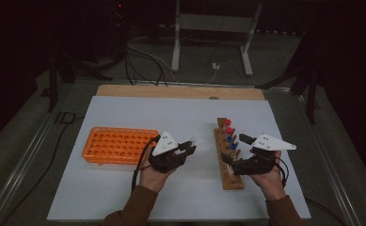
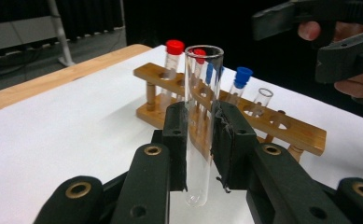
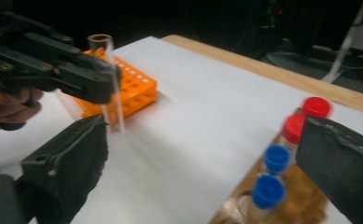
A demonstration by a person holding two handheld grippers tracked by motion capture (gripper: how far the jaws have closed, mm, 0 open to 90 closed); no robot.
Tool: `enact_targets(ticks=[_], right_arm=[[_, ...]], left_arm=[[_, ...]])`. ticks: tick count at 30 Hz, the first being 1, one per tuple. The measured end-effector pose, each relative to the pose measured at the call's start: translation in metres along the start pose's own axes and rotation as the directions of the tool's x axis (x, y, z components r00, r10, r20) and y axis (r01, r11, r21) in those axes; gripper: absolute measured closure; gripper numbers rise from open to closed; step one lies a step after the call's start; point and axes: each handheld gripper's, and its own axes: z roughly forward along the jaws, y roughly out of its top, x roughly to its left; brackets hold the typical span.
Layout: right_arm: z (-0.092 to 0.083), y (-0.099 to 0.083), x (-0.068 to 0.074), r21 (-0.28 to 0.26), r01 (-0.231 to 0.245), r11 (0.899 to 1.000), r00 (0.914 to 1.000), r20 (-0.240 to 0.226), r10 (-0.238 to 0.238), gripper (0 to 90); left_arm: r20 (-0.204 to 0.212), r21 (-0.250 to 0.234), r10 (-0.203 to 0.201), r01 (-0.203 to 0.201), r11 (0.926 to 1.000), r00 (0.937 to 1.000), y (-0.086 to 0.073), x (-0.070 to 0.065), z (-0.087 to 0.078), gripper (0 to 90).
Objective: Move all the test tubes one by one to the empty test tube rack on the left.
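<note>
clear glass tube (image 2: 202, 121) upright, pinched in left gripper (image 2: 198, 140) between wooden rack (image 2: 282, 128) and orange rack (image 1: 117, 145); right gripper (image 3: 202, 154) spread, empty. keep tube vertical, lower gently into orange hole.

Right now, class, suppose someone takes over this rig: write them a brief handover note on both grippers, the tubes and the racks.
Left gripper: shut on an uncapped glass tube, held upright above the white mat.
Right gripper: open, nothing between its jaws, over the wooden rack.
Wooden rack: two red-capped tubes, two blue-capped tubes and one uncapped tube.
Orange rack: looks empty.
Done: one tube lifted.
Left: probably seating it in the orange rack.
</note>
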Motion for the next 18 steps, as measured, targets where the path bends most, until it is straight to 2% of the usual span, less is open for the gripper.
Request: enact_targets(ticks=[1,2,10,18], right_arm=[[0.0,0.0,0.0,0.0,0.0,1.0,1.0,0.0,0.0,0.8],[-0.002,0.0,-0.002,0.008,0.006,1.0,0.9996,0.027,-0.006,0.4],[-0.013,-0.002,-0.007,-0.029,-0.028,0.999,0.9985,0.047,0.029,0.0],[-0.017,-0.005,-0.01,-0.044,-0.054,0.998,0.9966,0.059,0.057,0.0]], left_arm=[[-0.003,-0.008,-0.009,0.009,0.9999,1.0,-0.001,0.001,-0.003,76.4],[-0.007,-0.014,-0.013,0.013,0.9998,0.9999,-0.002,0.002,-0.005,76.4],[-0.055,-0.033,-0.029,0.027,0.9991,0.9981,-0.008,0.012,-0.023,76.4],[-0.128,-0.032,-0.051,0.047,0.9984,0.9904,-0.021,0.028,-0.042,76.3]])
